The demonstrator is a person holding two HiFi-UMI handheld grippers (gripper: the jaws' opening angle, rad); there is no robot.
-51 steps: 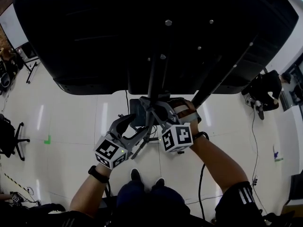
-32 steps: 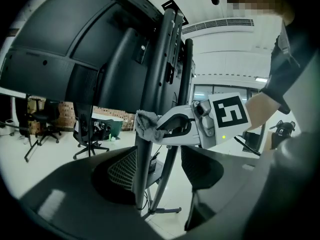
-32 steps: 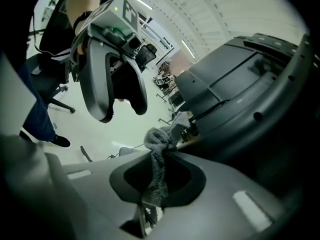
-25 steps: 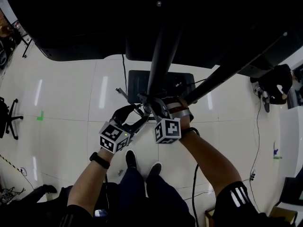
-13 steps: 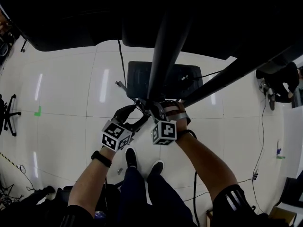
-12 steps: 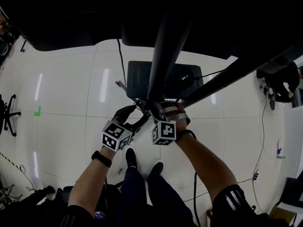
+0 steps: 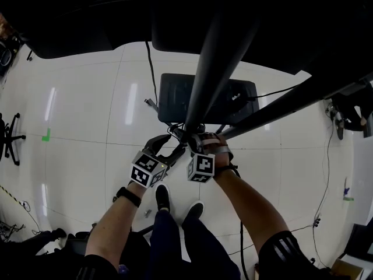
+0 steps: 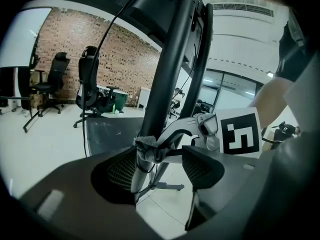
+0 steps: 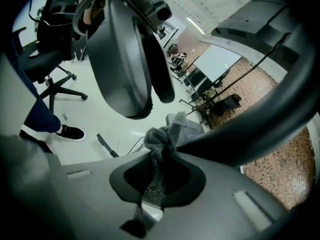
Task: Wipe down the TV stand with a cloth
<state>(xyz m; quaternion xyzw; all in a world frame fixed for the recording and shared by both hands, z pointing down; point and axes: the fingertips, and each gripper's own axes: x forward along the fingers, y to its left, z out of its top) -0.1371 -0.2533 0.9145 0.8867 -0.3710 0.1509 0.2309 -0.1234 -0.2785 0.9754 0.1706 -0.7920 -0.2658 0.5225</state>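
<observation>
The TV stand's black upright pole (image 7: 215,57) runs down to its dark base plate (image 7: 172,95) on the floor, and a second black bar (image 7: 291,104) slants off to the right. My right gripper (image 7: 195,137) is shut on a grey cloth (image 9: 161,139) and presses it against the pole. In the left gripper view the cloth (image 8: 146,142) sits bunched on the pole. My left gripper (image 8: 160,169) stands open with the pole between its jaws, just beside the right gripper (image 8: 200,129). In the head view the left gripper (image 7: 176,147) is close to the right one.
The TV's black back fills the top of the head view. Cables (image 7: 150,69) trail over the white tiled floor. An office chair (image 7: 7,136) stands at far left near a green tape mark (image 7: 45,136). The person's shoes (image 7: 162,196) are below the grippers. More chairs (image 8: 90,91) stand by a brick wall.
Both grippers have stayed together on the pole. The TV's back has slid out of the top of the view, and the base plate has come into full sight.
</observation>
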